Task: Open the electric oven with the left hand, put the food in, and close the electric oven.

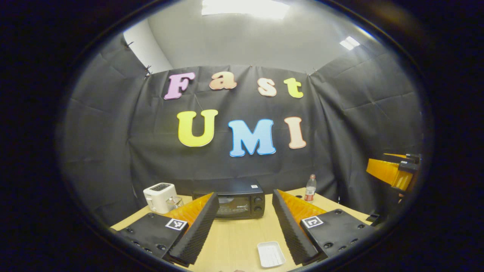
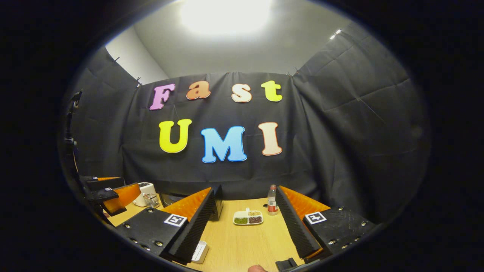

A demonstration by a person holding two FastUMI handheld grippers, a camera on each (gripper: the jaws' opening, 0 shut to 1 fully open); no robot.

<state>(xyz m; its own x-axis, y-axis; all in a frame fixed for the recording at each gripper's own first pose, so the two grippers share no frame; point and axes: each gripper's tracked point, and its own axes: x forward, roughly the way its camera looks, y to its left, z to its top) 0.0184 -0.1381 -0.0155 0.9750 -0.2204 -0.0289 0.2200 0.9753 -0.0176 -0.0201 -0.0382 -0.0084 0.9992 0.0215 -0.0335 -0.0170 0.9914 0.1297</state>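
You are facing the electric oven (image 1: 231,203) with your left gripper (image 1: 245,223), the oven sitting dead ahead between its two fingers at the far edge of the table (image 1: 234,241), door shut and its long side running across your line of reach. That gripper is standing wide open, holding and touching nothing. A white tray (image 1: 270,254) is lying just below, near your right-hand finger. Your right gripper (image 2: 244,226) is hanging equally wide and empty, pointing at the divided dish of food (image 2: 248,217) beside a bottle (image 2: 272,200). Judging by this, the left is the nearer to the door.
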